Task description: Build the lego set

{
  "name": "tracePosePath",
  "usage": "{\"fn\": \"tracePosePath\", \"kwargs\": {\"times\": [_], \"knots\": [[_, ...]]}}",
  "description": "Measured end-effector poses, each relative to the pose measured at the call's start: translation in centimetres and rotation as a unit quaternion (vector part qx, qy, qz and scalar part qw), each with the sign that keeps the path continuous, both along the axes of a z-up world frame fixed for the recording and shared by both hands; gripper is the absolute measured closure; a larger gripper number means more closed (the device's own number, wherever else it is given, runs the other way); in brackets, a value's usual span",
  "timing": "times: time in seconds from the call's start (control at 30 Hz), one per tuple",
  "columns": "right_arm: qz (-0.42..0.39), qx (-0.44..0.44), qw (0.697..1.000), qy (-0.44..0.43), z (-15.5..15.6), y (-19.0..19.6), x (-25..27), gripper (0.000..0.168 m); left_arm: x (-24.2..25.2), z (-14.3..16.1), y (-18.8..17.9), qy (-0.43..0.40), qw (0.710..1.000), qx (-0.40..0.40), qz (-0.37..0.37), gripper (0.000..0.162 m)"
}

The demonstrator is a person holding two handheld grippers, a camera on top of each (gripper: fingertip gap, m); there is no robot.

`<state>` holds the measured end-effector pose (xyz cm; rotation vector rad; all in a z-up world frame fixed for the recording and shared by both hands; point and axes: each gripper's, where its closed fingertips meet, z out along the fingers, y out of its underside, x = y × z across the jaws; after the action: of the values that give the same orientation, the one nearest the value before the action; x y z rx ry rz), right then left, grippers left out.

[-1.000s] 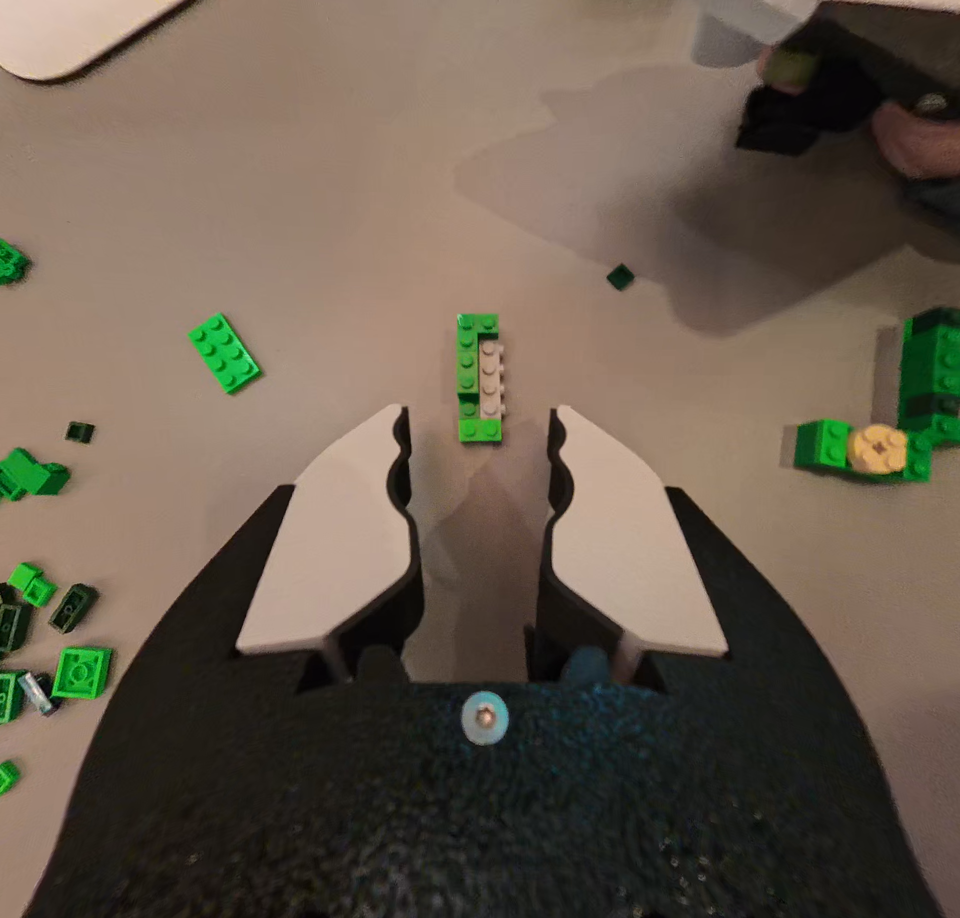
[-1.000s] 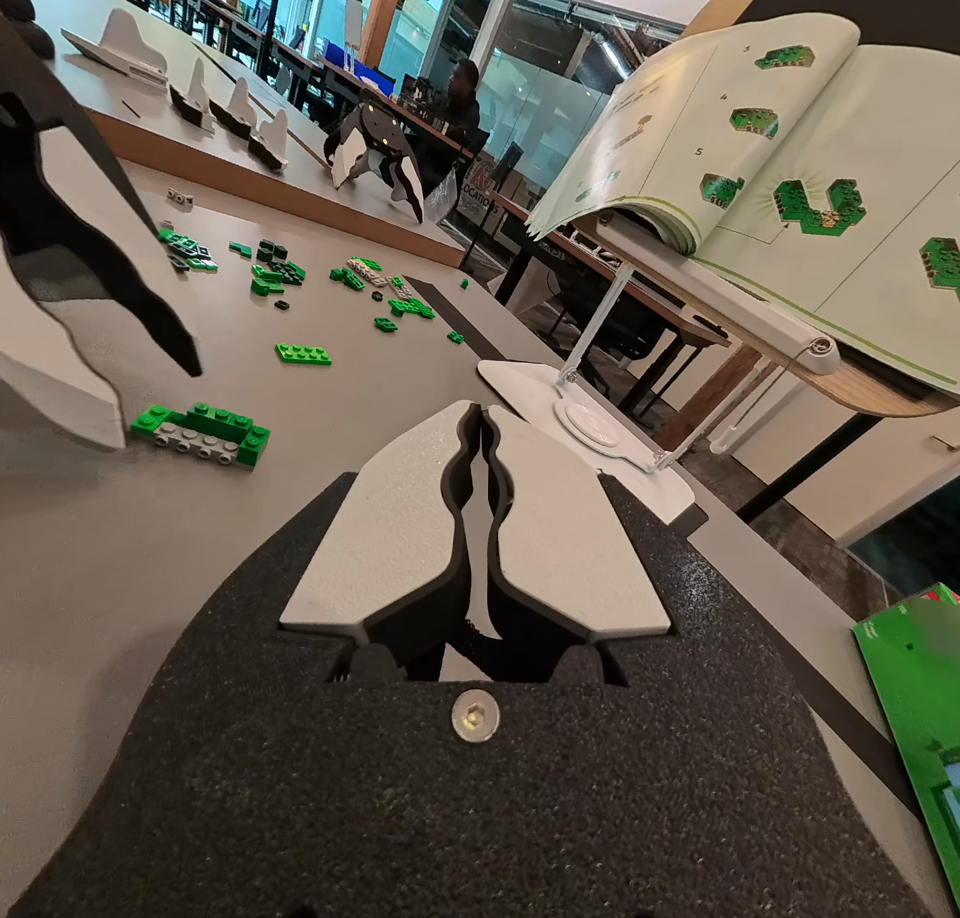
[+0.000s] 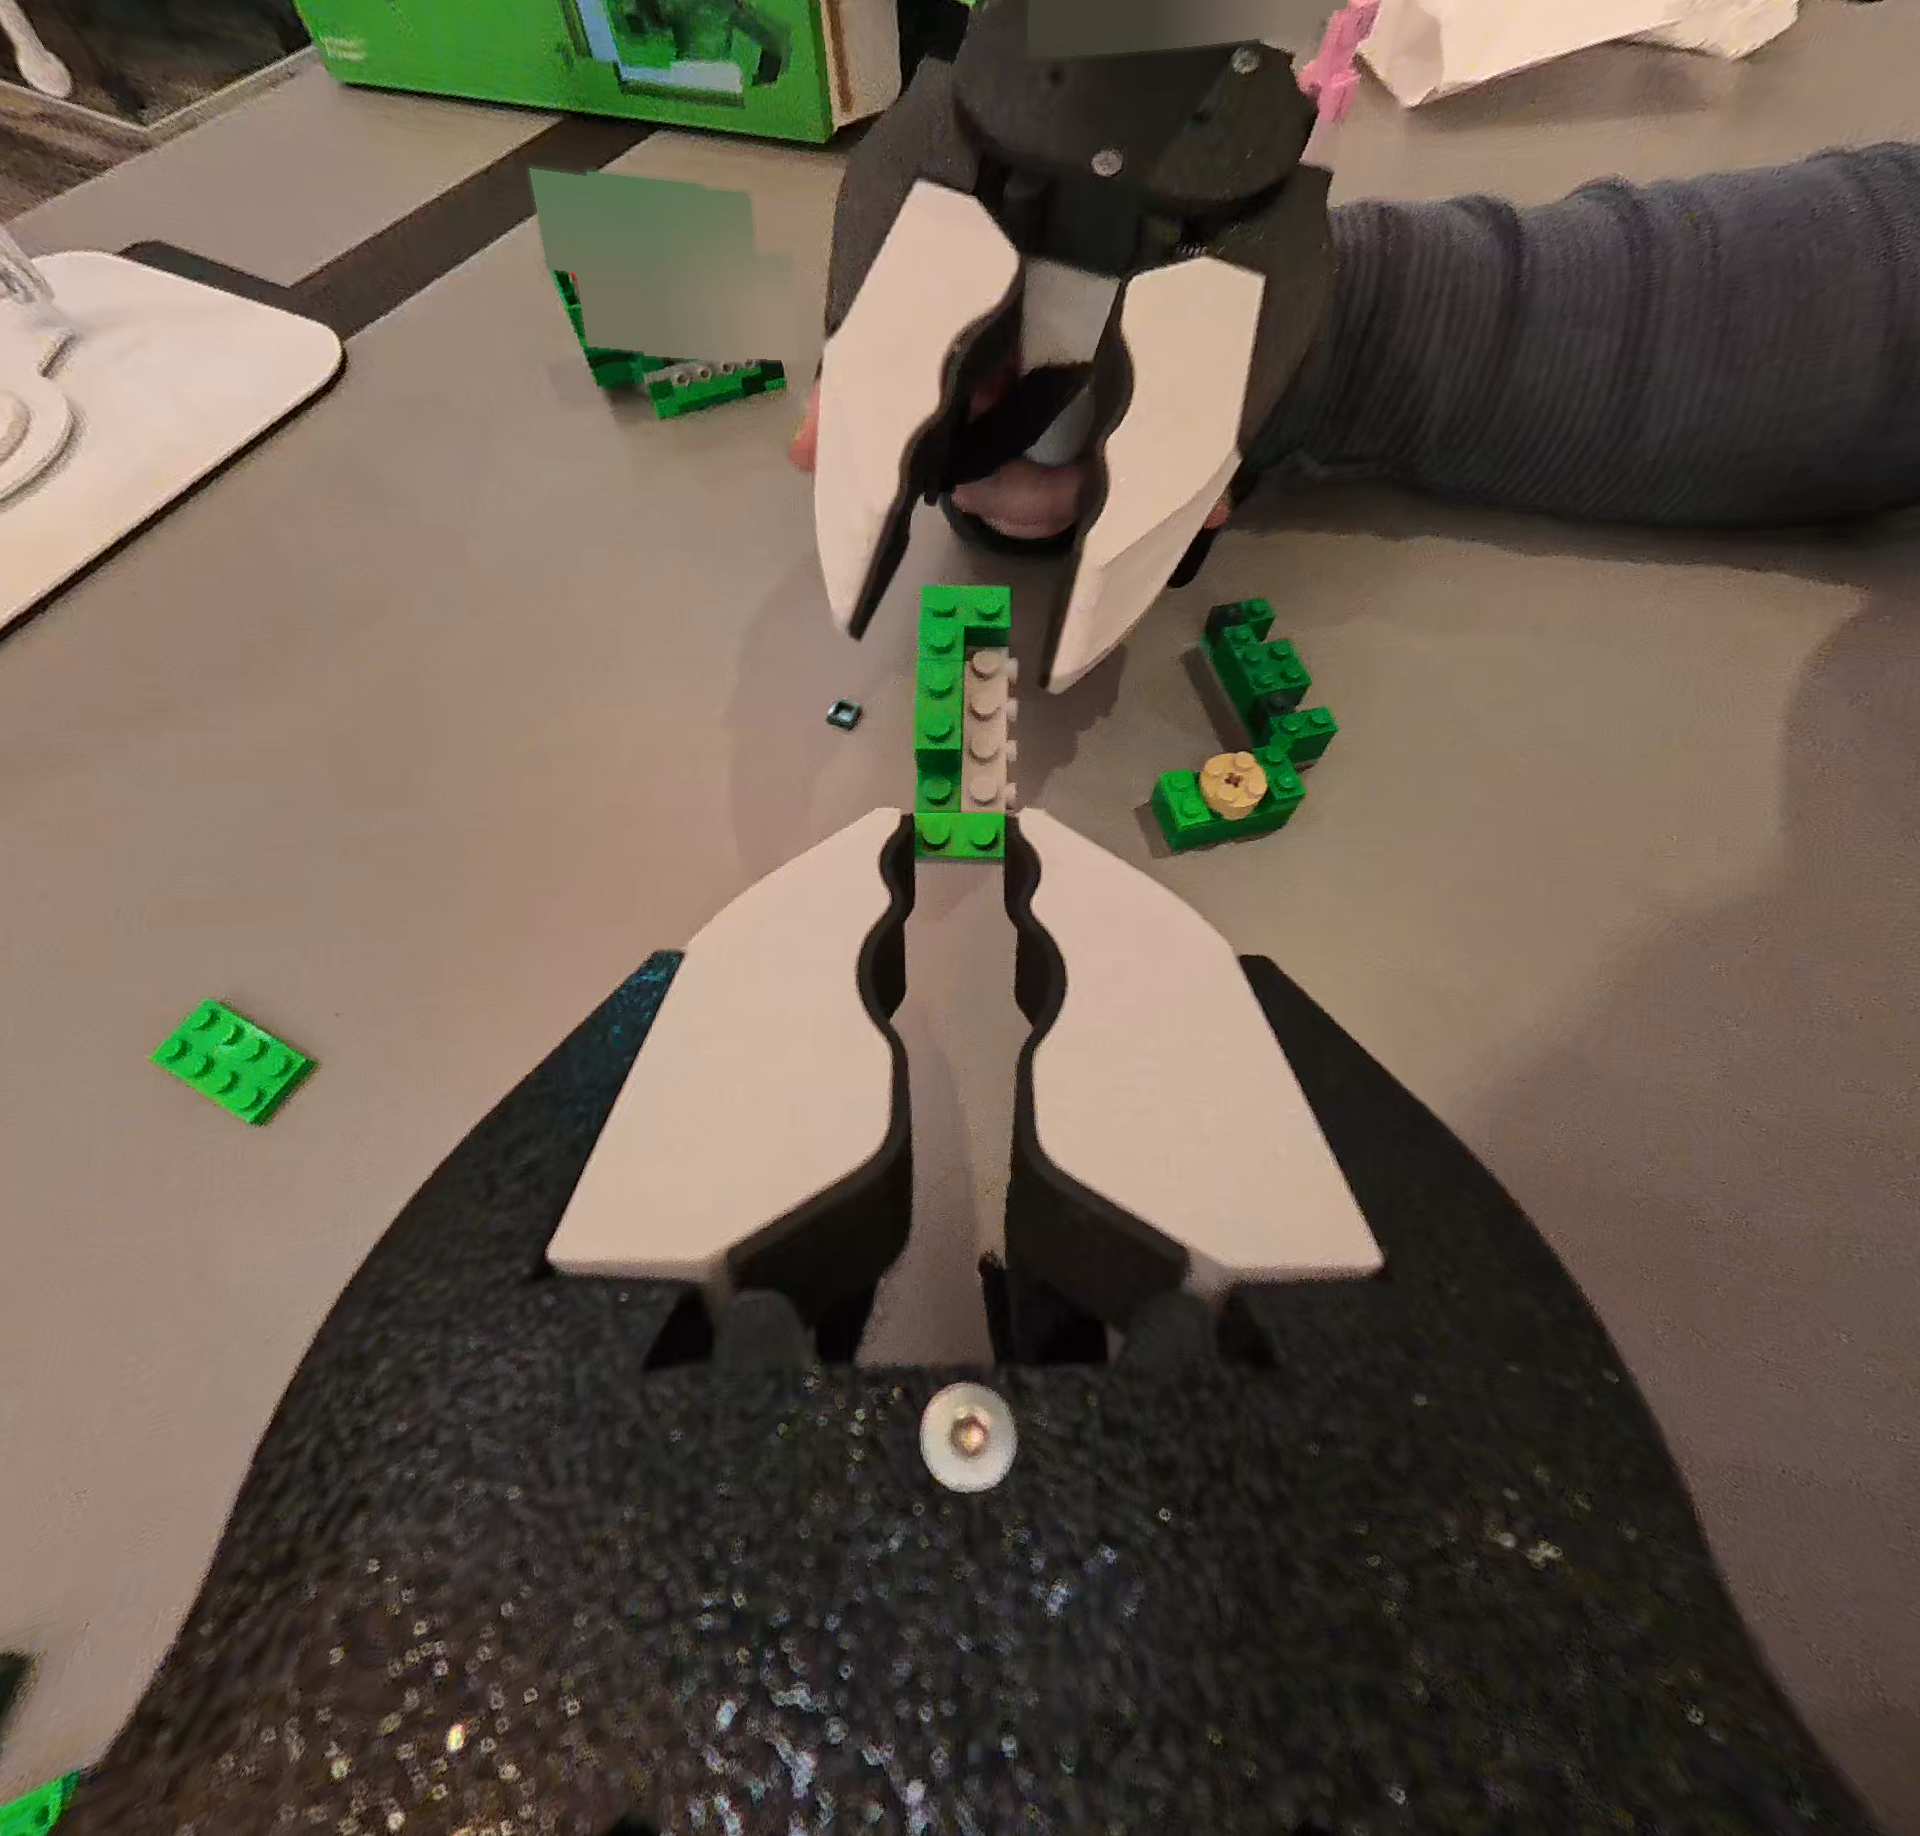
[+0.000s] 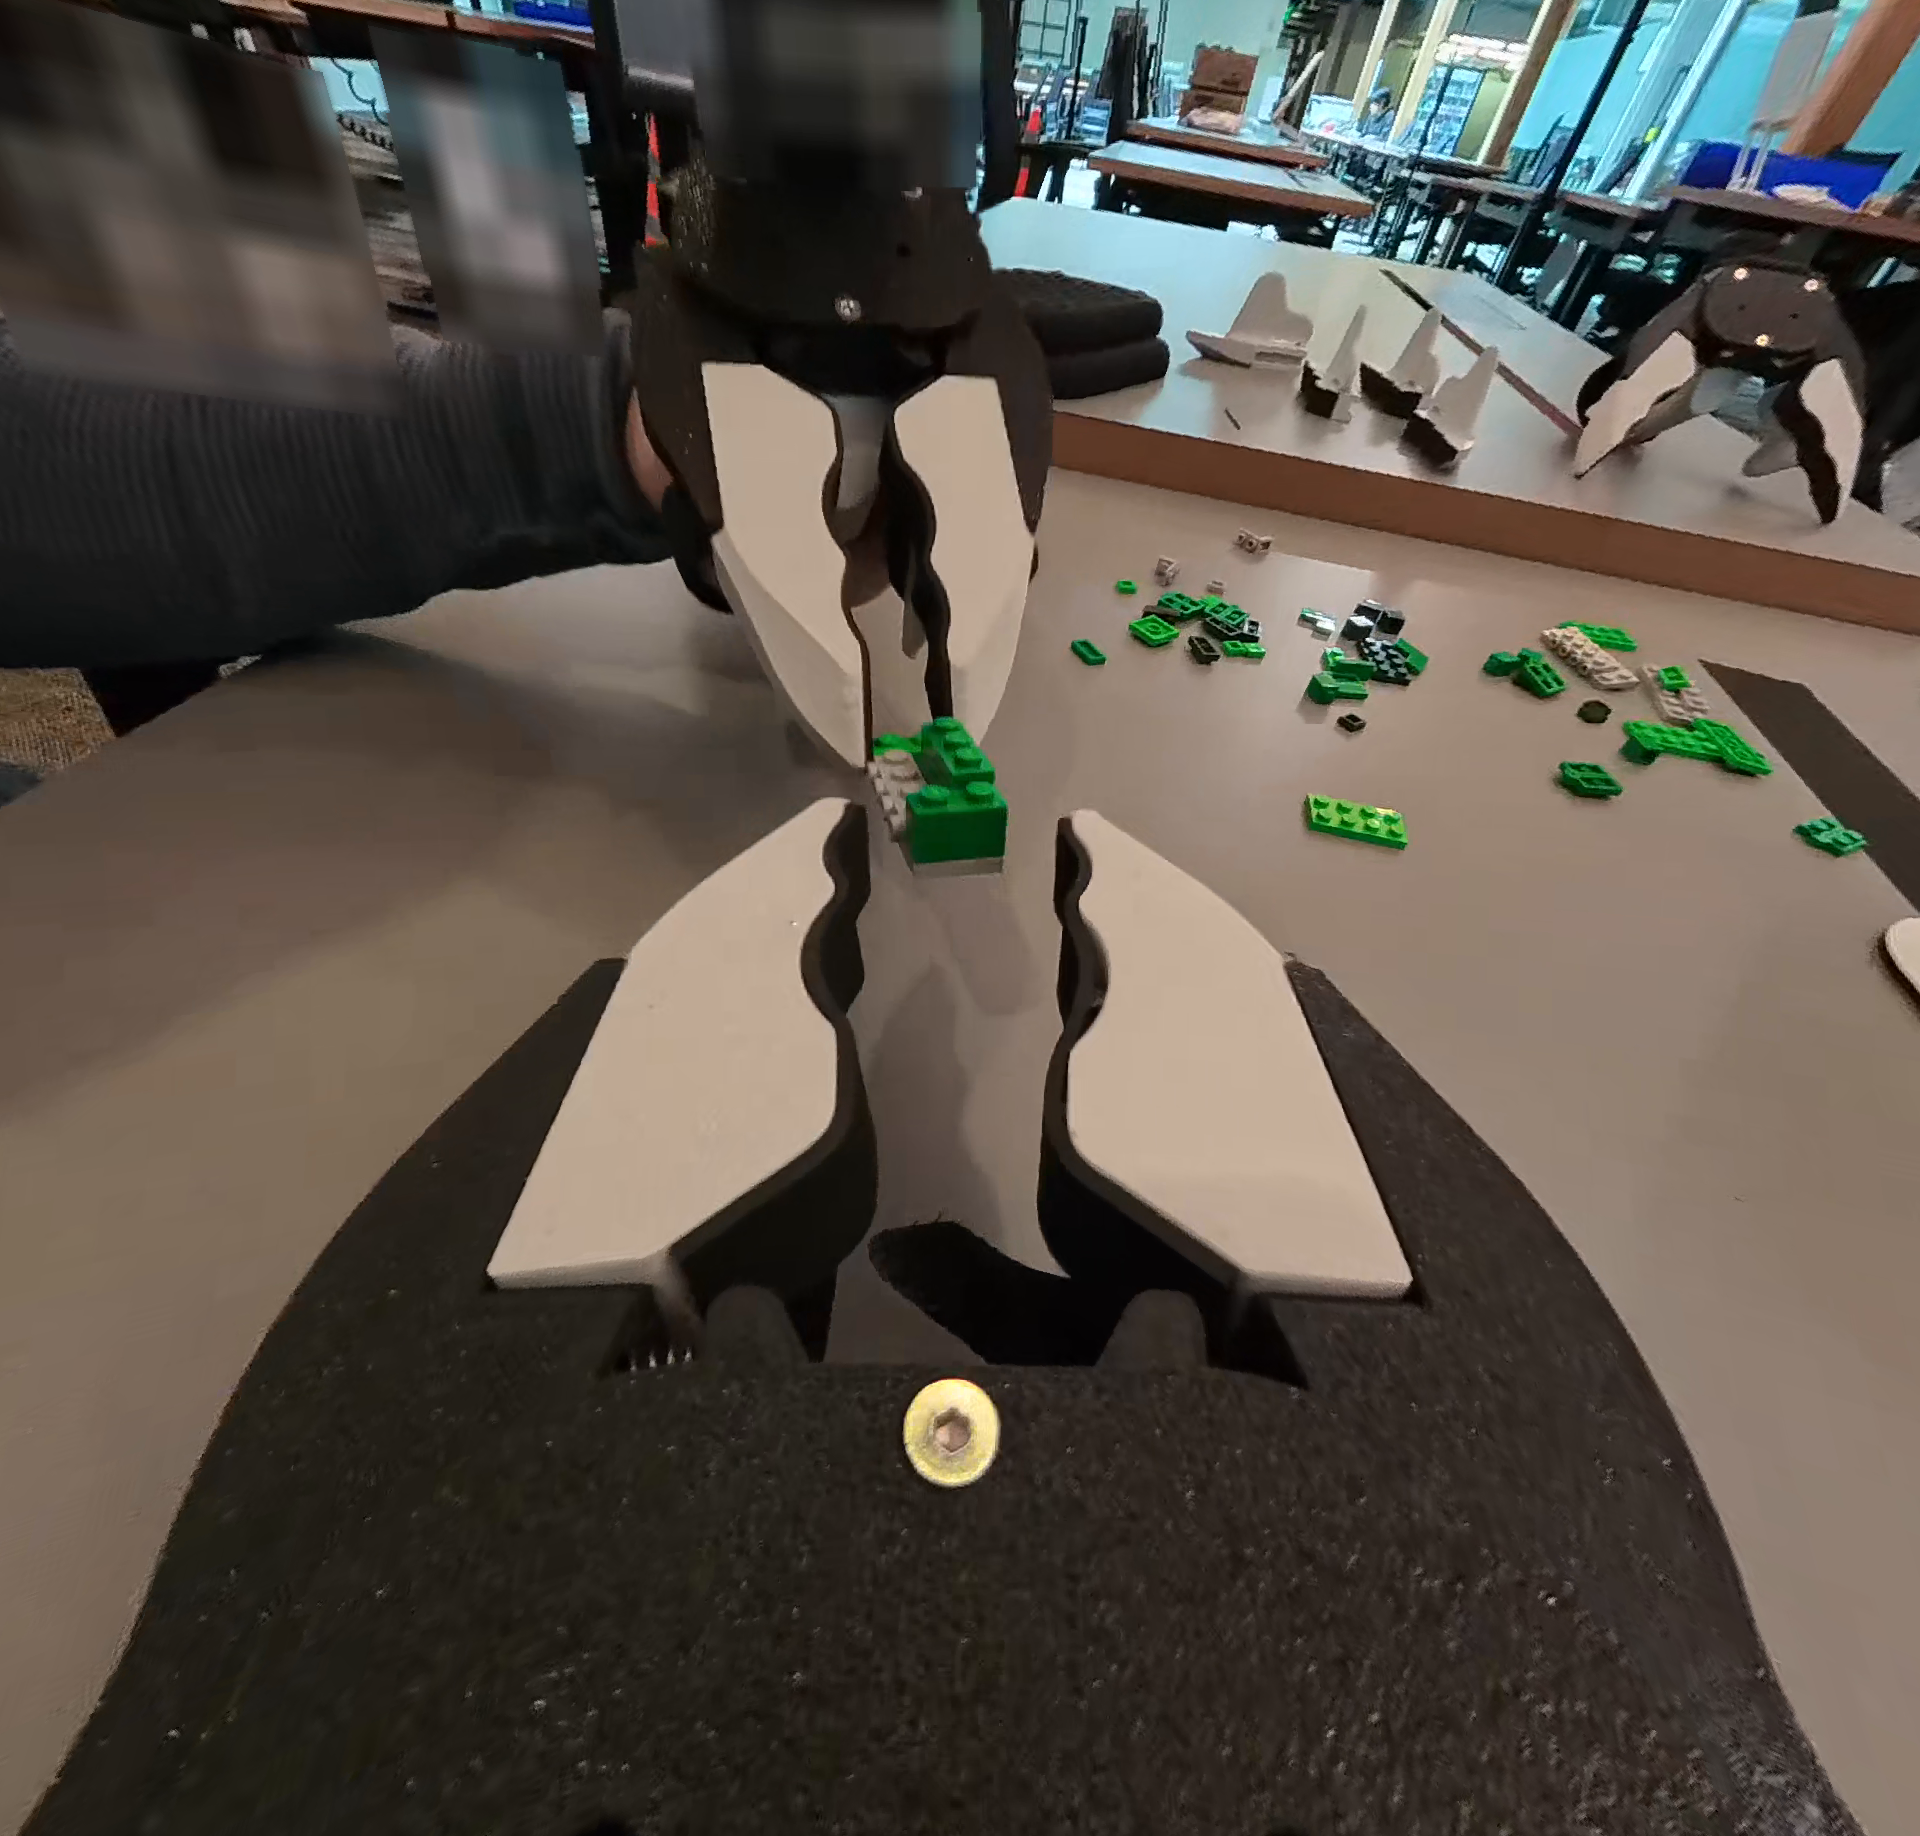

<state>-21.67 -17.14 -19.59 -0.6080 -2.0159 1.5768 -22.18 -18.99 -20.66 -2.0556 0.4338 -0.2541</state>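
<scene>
A long green and grey lego assembly (image 3: 961,726) lies on the grey table (image 3: 468,643). My left gripper (image 3: 961,836) is shut on its near end, with a fingertip against each side of the end brick. My right gripper (image 3: 961,654) faces it from the far side, open, and its fingertips straddle the other end without touching. In the right wrist view, the right gripper (image 4: 958,820) is open around the assembly (image 4: 951,810), and the left gripper (image 4: 909,737) pinches the far end.
A second green build with a tan round piece (image 3: 1236,778) lies to the right. A green plate (image 3: 234,1059) lies at the left and a tiny dark piece (image 3: 844,714) near the assembly. A green box (image 3: 582,20), a white stand base (image 3: 125,384) and loose bricks (image 4: 1351,654) are farther off. My left and right fingertips are right by each other. The tiny dark piece (image 3: 844,714) lies around 8 cm away from my right fingertips.
My left gripper moved forward and closed on the assembly's near end. My right gripper swung round from the instruction booklet, opened, and came to the assembly's other end.
</scene>
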Motion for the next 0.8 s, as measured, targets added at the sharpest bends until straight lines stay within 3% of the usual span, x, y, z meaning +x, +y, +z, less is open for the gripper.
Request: {"fn": "tracePosePath", "kwargs": {"times": [0.43,0.57,0.67,0.8], "knots": [[0.025,-0.020,0.999,-0.014,0.2,-0.5,0.5,0.148,0.5,0.3,0.1,-0.006,1.000,-0.006,-0.007,0.146],[0.021,-0.047,0.999,-0.009,0.8,-0.1,0.3,0.148,0.3,1.1,0.4,-0.015,0.999,0.034,0.008,0.146],[0.015,-0.067,0.998,-0.001,1.3,0.2,0.3,0.148,0.0,1.6,0.4,-0.028,0.998,0.058,0.022,0.129],[0.018,-0.085,0.996,0.004,1.7,0.3,0.3,0.148,0.0,1.2,0.5,-0.041,0.998,0.048,0.025,0.128]]}}
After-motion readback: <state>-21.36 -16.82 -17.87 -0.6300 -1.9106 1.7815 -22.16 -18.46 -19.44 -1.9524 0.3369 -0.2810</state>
